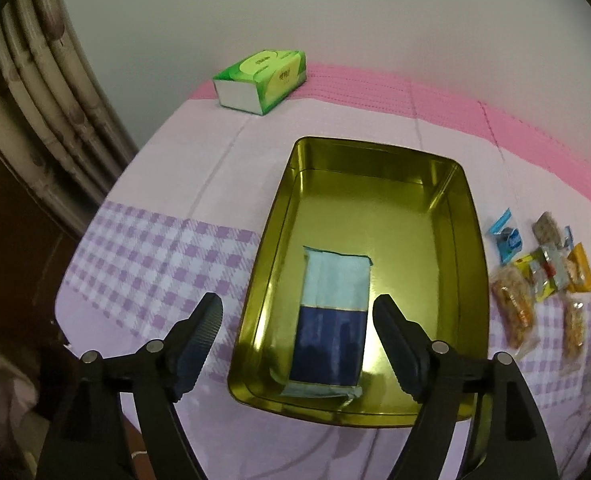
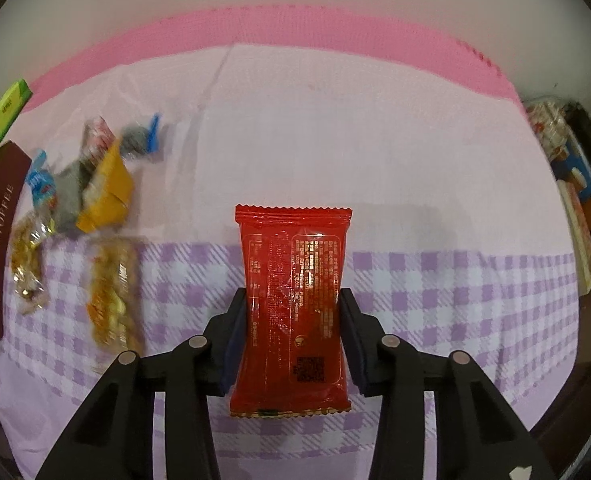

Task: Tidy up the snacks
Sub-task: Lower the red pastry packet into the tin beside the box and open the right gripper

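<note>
Right wrist view: red snack packet (image 2: 293, 304) between closed jaws.

We see a gold tin (image 1: 467, 216) holding a pale-blue and navy packet (image 1: 331, 316), a green tissue box (image 1: 261, 78), a glossy red packet (image 2: 293, 304), and a lilac-and-white checked cloth (image 2: 455, 300) edged in pink.

A gold tin (image 1: 471, 240) stands open on the desk (image 1: 155, 200), a flat two-tone blue packet (image 1: 331, 320) lying lengthwise in its near half. A red packet (image 2: 293, 304) sits between the right gripper's (image 2: 293, 300) pads. Other wrapped snacks (image 2: 91, 216) lie scattered beside the tin.
</note>
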`<state>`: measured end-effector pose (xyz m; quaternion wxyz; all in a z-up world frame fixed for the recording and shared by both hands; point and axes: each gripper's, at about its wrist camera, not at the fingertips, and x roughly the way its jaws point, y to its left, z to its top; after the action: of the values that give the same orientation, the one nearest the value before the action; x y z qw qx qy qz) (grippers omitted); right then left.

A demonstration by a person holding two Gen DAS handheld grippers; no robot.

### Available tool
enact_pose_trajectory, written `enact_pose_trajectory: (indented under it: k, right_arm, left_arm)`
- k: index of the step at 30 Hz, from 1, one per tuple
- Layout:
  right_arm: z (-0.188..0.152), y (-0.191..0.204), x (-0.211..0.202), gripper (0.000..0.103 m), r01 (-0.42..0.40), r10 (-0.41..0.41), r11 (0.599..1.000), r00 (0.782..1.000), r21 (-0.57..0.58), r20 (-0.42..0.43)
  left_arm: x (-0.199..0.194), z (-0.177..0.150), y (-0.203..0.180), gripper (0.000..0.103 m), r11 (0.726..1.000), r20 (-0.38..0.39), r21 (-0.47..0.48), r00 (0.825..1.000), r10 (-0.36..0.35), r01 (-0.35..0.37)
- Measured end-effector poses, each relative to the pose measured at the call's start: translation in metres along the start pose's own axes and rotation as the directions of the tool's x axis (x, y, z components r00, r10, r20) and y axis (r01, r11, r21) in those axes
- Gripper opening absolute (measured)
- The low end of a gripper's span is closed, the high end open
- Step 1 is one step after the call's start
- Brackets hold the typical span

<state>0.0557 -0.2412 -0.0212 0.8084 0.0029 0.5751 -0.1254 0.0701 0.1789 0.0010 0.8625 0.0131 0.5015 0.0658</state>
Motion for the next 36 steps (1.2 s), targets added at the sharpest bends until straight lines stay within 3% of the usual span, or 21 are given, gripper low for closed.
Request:
enact_pose_trajectory:
  k: [7,12,17,23,30,36]
  right_arm:
    - [0.021,0.051,-0.05,0.04,-0.117,0.118,0.993,0.989,-0.017,0.092]
    - [0.033,0.13,-0.077,0.04,-0.261,0.271,0.961,0.955,-0.094,0.118]
    - [0.036,0.207,-0.088,0.04,-0.343,0.365,0.92,0.926,-0.19,0.095]
    - [0.034,0.263,-0.075,0.04,-0.409,0.42,0.89,0.907,-0.204,0.015]
    - [0.027,0.301,-0.062,0.04,-0.417,0.423,0.88,0.906,-0.225,-0.024]
    - [0.024,0.319,-0.055,0.04,-0.407,0.41,0.886,0.911,-0.222,-0.03]
  left_arm:
    - [0.001,-0.007,0.016,0.081,0.999,0.004,-0.033,1.0,-0.01,0.01]
    - [-0.005,-0.015,0.041,0.081,0.994,0.017,-0.106,0.999,0.033,-0.031]
    - [-0.01,-0.021,0.063,0.082,0.986,0.033,-0.15,0.997,0.076,-0.07]
    - [-0.01,-0.022,0.084,0.082,0.969,0.036,-0.23,0.994,0.1,-0.09]
    - [-0.006,-0.024,0.107,0.082,0.935,0.014,-0.331,0.99,0.137,-0.125]
    - [0.0,-0.027,0.111,0.082,0.925,-0.013,-0.359,0.992,0.126,-0.122]
